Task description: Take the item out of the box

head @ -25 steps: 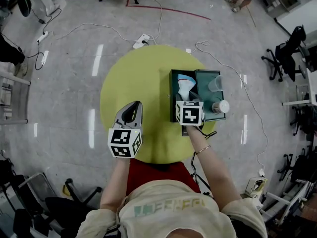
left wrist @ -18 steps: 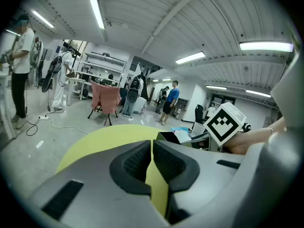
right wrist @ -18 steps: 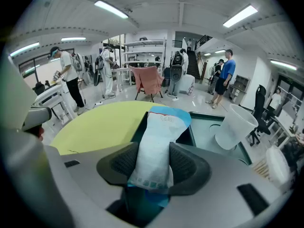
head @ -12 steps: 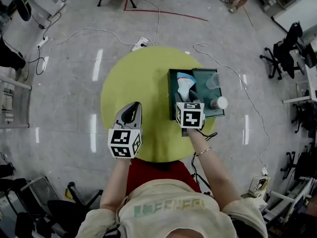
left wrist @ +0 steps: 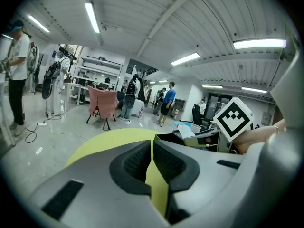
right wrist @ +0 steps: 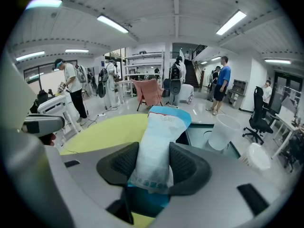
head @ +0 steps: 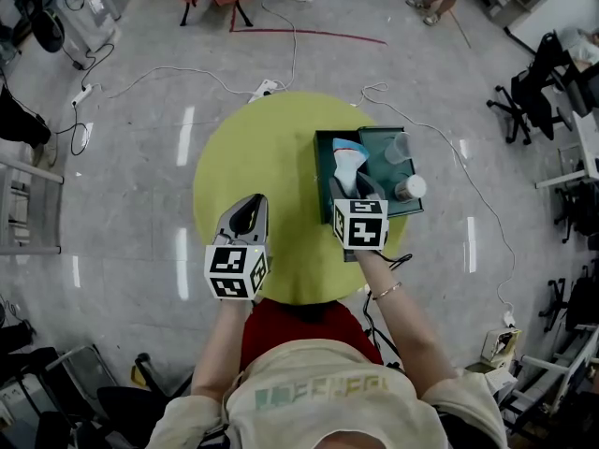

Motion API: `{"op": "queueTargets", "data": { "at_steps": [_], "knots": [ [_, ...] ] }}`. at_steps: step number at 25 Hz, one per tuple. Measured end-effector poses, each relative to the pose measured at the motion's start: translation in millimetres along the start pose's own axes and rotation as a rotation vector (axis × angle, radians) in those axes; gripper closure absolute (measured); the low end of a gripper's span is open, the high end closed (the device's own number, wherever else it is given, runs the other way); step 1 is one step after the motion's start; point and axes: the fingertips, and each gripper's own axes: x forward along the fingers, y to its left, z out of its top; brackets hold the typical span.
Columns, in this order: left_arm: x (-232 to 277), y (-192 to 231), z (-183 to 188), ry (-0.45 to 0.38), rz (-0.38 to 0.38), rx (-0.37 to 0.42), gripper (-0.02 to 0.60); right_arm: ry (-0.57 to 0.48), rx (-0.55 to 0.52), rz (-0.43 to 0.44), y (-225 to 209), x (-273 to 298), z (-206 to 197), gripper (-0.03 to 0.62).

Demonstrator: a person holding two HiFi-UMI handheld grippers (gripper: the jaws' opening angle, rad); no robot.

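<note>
Two grippers work over a round yellow-green table [head: 253,148], with grey floor open on every side of its rim. A dark green box [head: 323,152] sits on the right far part of the top, its right wall close to the table edge. Left of the box the surface is open as far as the left rim. A cable [head: 281,26] trails on the floor beyond the far edge.

The right gripper [head: 354,190] reaches in from the near edge on an extended forearm and is pitched down toward the box. Its jaws are clamped on a white-and-blue pouch [head: 348,166], pads pressing both flat sides. The pouch stands upright over the box's left compartment (whether its lower end clears the rim cannot be told). The right compartment holds a clear cup [head: 397,148] at the far end and a white lidded cup [head: 409,188] at the near end.

The left gripper [head: 248,209] hangs over the near left part of the table, well apart from the box, pointing far at a shallower pitch. Its jaws are together with nothing between them.
</note>
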Motion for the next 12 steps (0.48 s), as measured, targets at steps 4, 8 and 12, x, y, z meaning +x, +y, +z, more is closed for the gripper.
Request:
{"op": "queueTargets", "data": {
  "at_steps": [4, 8, 12],
  "knots": [
    [-6.6, -1.9, -0.4, -0.003, -0.006, 0.008, 0.549, -0.036, 0.011, 0.006, 5.3, -12.0, 3.4, 0.368],
    [-15.3, -4.8, -3.2, -0.009, -0.013, 0.015, 0.549, -0.078, 0.02, 0.021, 12.5, -25.9, 5.6, 0.368],
    [-20.4, -8.6, -0.7, -0.012, -0.02, 0.027, 0.549, -0.111, 0.03, 0.034, 16.7, -38.7, 10.7, 0.368]
  ]
}}
